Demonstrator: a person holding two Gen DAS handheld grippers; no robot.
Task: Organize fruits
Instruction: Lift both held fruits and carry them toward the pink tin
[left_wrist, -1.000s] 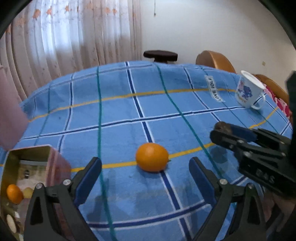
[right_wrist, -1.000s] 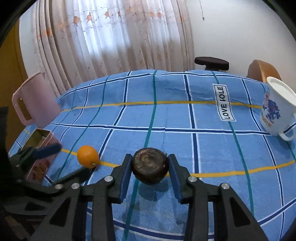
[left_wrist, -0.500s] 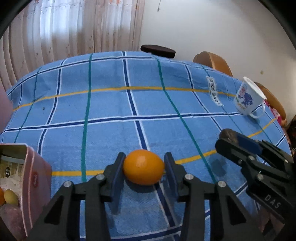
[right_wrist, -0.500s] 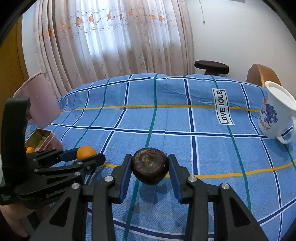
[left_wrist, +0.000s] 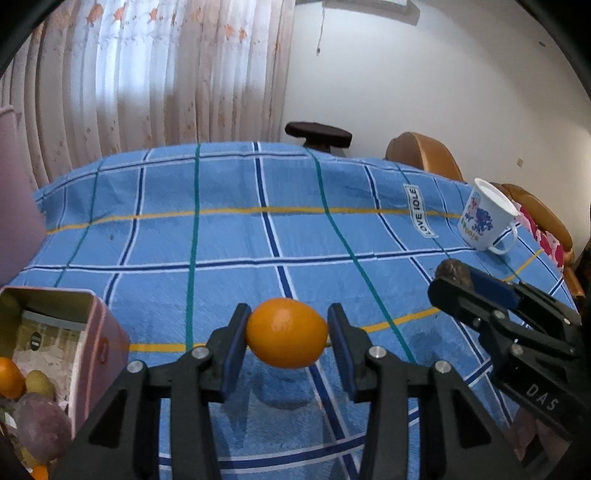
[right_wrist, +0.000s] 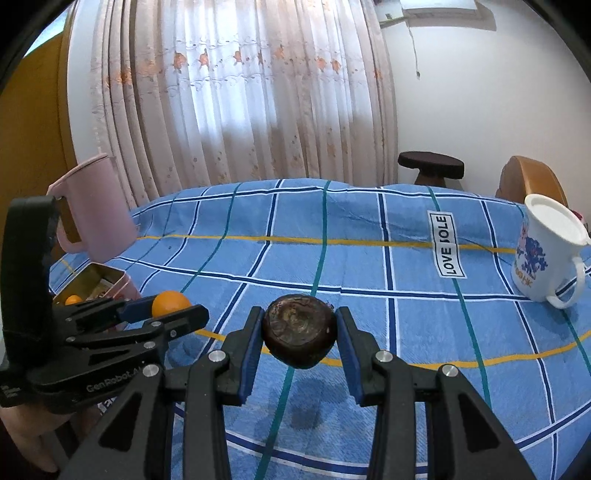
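My left gripper (left_wrist: 287, 336) is shut on an orange fruit (left_wrist: 286, 333) and holds it above the blue checked cloth. It also shows at the left of the right wrist view (right_wrist: 168, 312) with the orange fruit (right_wrist: 170, 302). My right gripper (right_wrist: 299, 338) is shut on a dark brown round fruit (right_wrist: 299, 334), lifted off the cloth. It also shows at the right of the left wrist view (left_wrist: 456, 280). A pink tin box (left_wrist: 105, 341) at the lower left holds several fruits, among them an orange one (left_wrist: 9, 376) and a purple one (left_wrist: 40, 424).
A white mug with a blue print (right_wrist: 546, 254) stands at the right on the table. A pink jug (right_wrist: 96, 210) stands at the far left beyond the tin (right_wrist: 110, 282). Chairs and a dark stool (right_wrist: 430, 166) are behind the table, near the curtain.
My left gripper closed on the orange fruit and lifted it off the cloth. My right gripper kept hold of the dark fruit and rose a little.
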